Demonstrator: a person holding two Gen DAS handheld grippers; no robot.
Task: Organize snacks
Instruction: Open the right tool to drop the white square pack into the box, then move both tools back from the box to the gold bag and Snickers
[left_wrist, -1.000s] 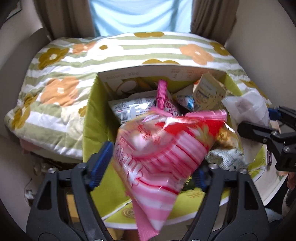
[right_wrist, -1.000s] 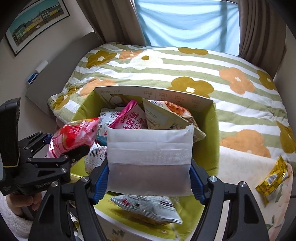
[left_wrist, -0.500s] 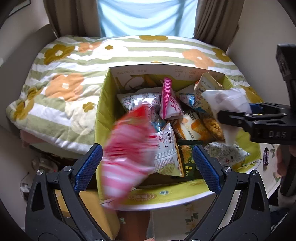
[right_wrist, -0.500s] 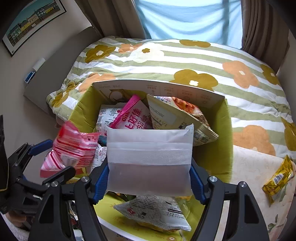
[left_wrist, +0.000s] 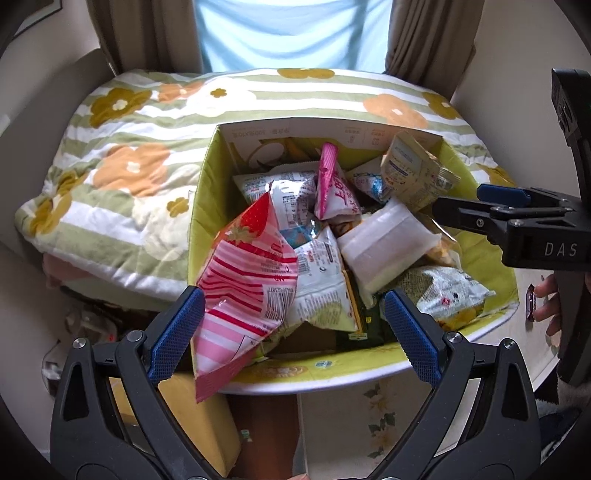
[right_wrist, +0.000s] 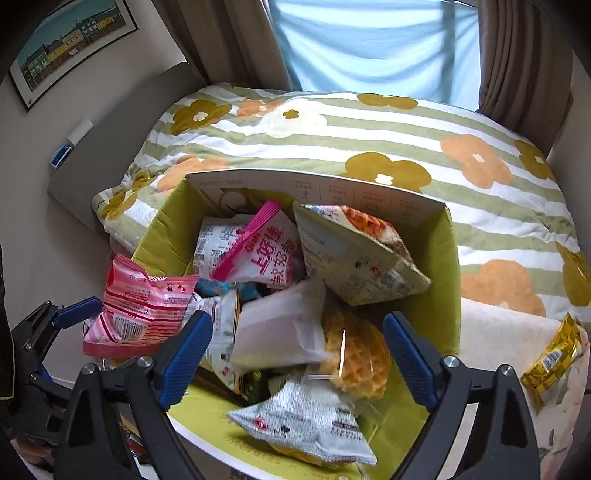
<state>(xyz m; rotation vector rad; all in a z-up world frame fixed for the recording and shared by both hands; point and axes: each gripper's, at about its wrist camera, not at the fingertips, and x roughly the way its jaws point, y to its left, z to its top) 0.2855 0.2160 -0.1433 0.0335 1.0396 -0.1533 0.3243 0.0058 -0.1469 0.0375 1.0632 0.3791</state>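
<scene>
A green cardboard box (left_wrist: 199, 210) (right_wrist: 439, 266) holds several snack packets. My left gripper (left_wrist: 293, 325) is open above the box's near edge. A pink striped bag (left_wrist: 243, 288) (right_wrist: 144, 310) is free of its pads and leans against the box's near left wall, with its lower end hanging over the rim. My right gripper (right_wrist: 295, 347) hovers over the box with its jaws opening. A white pouch (right_wrist: 277, 332) (left_wrist: 384, 243) lies loose between them on the other packets, and neither pad touches it. In the left wrist view one of the right gripper's fingers (left_wrist: 491, 214) comes in from the right.
A bed with a striped floral quilt (right_wrist: 369, 140) lies behind the box. A yellow snack packet (right_wrist: 554, 362) rests on the pale tabletop to the right. A hand (left_wrist: 550, 306) grips the right tool beside a small dark packet (left_wrist: 530, 306). A yellow carton (left_wrist: 207, 417) stands below the box.
The pink striped bag left my left gripper and dropped against the box's left wall. The right jaws widened and the white pouch fell from them onto the packets in the box.
</scene>
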